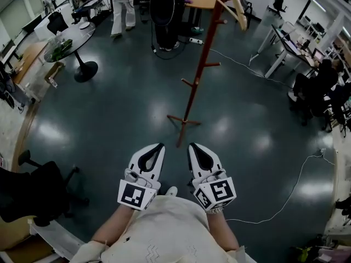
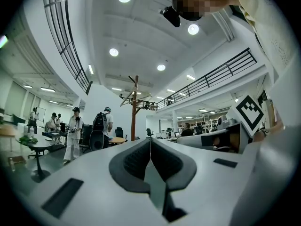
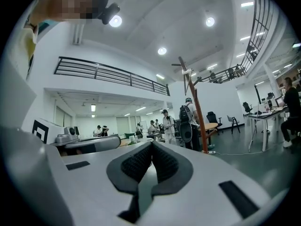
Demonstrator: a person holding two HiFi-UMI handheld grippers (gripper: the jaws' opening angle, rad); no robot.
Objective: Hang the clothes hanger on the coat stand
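Note:
A reddish-brown wooden coat stand (image 1: pixel 196 78) rises from the dark floor straight ahead of me. A pale wooden clothes hanger (image 1: pixel 235 9) hangs at its top among the pegs. Both grippers are held low in front of my body, well short of the stand's base. My left gripper (image 1: pixel 159 146) is shut with nothing in it, and so is my right gripper (image 1: pixel 192 146). In the left gripper view the shut left gripper (image 2: pixel 150 141) points toward the distant coat stand (image 2: pixel 134 112) with the hanger (image 2: pixel 137 98) on it. Past the shut right gripper (image 3: pixel 151 144), the coat stand (image 3: pixel 198 114) shows at right.
Several people stand by a desk behind the stand (image 1: pixel 164 15). A round table (image 1: pixel 70 41) is at far left, white desks (image 1: pixel 288 45) and a seated person (image 1: pixel 317 86) at right. A black office chair (image 1: pixel 38 193) is near my left. A white cable (image 1: pixel 296 185) lies on the floor.

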